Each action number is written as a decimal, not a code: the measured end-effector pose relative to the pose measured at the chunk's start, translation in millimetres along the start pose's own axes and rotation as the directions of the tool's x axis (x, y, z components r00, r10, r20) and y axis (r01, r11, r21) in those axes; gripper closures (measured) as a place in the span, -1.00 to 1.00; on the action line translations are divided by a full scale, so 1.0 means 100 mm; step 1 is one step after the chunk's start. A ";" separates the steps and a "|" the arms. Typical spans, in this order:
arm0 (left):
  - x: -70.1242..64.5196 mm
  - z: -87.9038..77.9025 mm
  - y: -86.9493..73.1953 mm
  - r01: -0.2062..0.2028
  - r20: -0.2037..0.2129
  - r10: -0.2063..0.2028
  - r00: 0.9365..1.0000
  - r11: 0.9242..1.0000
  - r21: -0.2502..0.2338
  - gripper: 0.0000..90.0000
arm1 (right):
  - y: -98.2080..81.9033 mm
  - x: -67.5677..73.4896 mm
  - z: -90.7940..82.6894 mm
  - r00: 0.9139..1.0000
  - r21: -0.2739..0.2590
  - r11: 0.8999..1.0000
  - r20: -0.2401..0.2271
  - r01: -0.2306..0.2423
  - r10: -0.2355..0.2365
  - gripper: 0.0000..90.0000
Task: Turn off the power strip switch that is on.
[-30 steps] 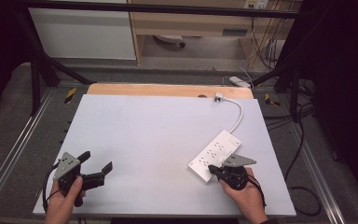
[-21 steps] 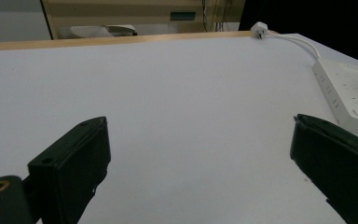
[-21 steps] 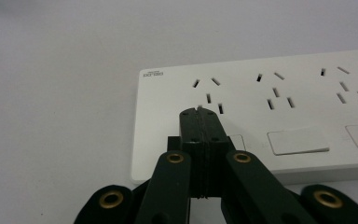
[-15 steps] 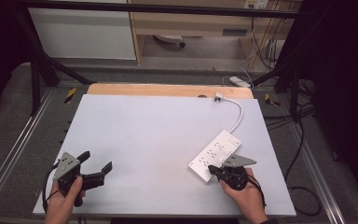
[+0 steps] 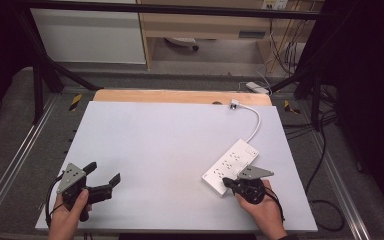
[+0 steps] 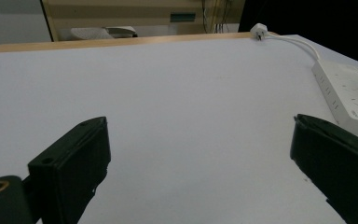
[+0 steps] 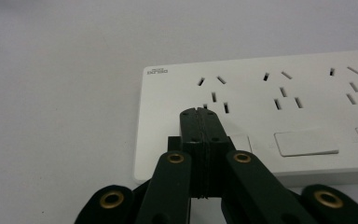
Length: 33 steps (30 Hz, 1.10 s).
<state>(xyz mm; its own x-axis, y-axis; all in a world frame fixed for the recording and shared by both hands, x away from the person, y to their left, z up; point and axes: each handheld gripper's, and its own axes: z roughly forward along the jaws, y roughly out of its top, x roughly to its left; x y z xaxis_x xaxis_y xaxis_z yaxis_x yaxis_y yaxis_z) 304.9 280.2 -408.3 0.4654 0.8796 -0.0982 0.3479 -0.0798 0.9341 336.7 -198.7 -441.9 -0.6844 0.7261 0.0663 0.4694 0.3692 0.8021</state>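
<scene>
Near the desk's (image 5: 180,130) front right corner, the power strip (image 5: 230,166) is met by the right tool (image 7: 199,112), jaws closed and empty, best pressed squarely onto a switch, while the left tool (image 5: 105,172) is held open.

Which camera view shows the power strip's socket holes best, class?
The right gripper view: the power strip lies close, its slots and switches sharp. The high view shows it whole but small; the left gripper view catches one end obliquely.
</scene>
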 end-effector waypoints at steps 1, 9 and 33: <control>0.00 0.00 0.00 0.000 -0.001 0.000 1.000 1.000 0.000 -0.89 | 0.00 0.00 0.00 1.000 0.000 1.000 0.002 0.000 0.000 1.00; 0.00 0.00 0.00 -0.001 -0.001 0.001 1.000 1.000 -0.001 -0.89 | 0.00 -0.01 0.00 1.000 -0.002 1.000 0.000 0.000 0.000 1.00; 0.01 0.01 -0.03 -0.001 -0.012 0.002 1.000 1.000 0.029 -0.89 | 0.09 -0.04 0.00 1.000 -0.061 0.998 -0.004 0.016 -0.016 1.00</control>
<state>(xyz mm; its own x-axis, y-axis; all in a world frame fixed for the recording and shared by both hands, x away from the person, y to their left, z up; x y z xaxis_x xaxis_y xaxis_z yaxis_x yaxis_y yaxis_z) 305.4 280.9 -411.3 0.4564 0.8849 -0.0925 0.3704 -0.0945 0.9241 343.2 -198.3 -434.5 -0.6943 0.7175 0.0559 0.4233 0.3444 0.8380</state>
